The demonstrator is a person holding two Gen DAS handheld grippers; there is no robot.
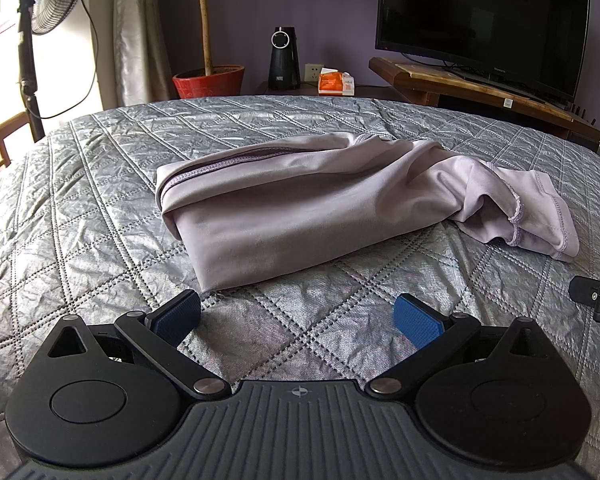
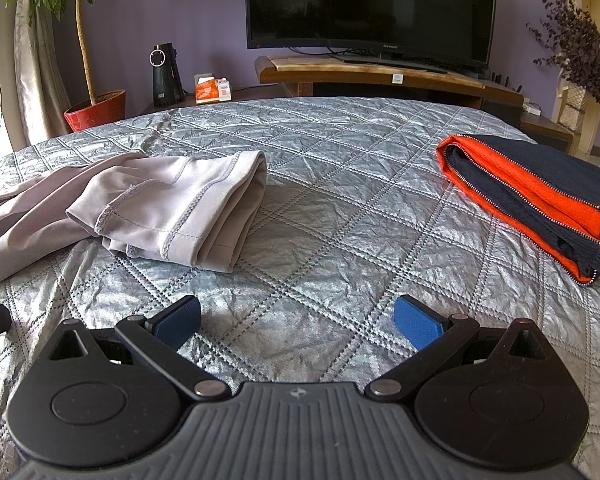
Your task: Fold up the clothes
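Pale lilac garment (image 1: 300, 204), smooth fabric with stitched seams, partly folded into a thick bundle on the grey quilted bedspread (image 1: 100, 200); loose cuffed end (image 2: 172, 216) bunched and trailing. Left gripper (image 1: 298, 316): spread wide, empty, hovering just short of the bundle's near corner. Right gripper (image 2: 298, 318): spread wide, empty, over bare quilt near the cuffed end. Long axis running across the bed, left to right. Folded navy-and-orange jacket (image 2: 540, 200) lying well apart at right.

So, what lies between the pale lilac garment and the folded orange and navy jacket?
Only bare silver quilted bedspread between the pale lilac garment and the folded orange and navy jacket, as the right wrist view shows.
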